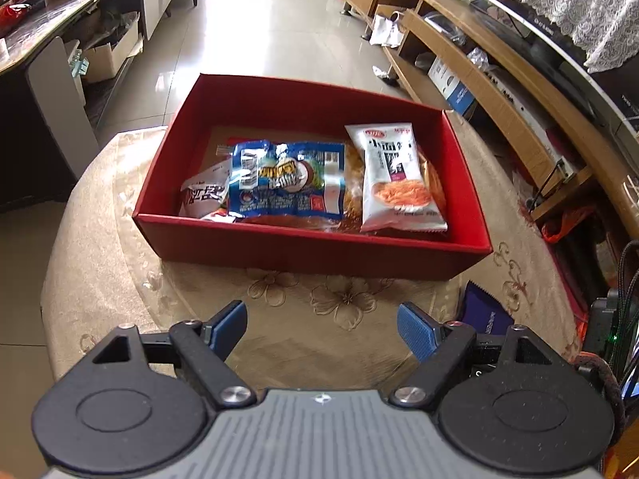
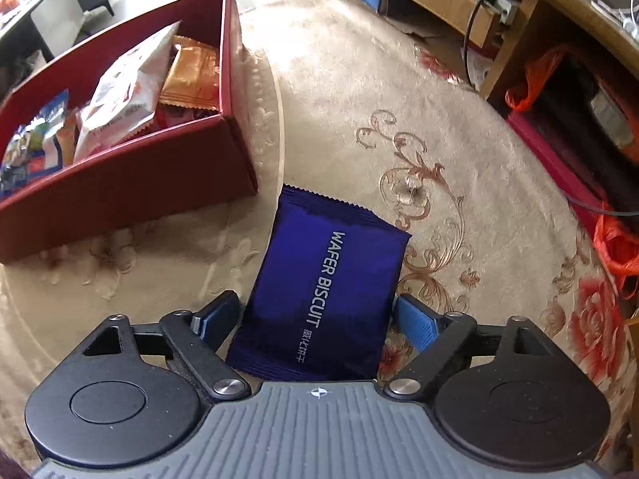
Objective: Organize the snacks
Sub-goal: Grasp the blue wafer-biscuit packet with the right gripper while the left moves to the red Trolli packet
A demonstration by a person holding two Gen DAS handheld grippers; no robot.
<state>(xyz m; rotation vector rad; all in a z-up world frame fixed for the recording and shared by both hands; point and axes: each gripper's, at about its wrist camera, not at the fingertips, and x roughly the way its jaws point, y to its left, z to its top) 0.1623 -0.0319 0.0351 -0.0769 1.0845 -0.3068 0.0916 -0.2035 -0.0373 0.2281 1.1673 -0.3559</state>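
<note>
Wafer biscuit packet [image 2: 325,291]: between right gripper [image 2: 319,319] pads, seemingly pinched, bound for red box [image 1: 303,249] | left gripper [image 1: 321,329]: spread wide; empty

One red box [image 1: 311,247], five snack packets [image 1: 287,183]

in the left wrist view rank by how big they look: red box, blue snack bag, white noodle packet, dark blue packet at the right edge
1. red box
2. blue snack bag and white noodle packet: they look about alike, so no ranking between them.
3. dark blue packet: smallest here, but it is mostly hidden behind the right finger, so its full size is unsure.
</note>
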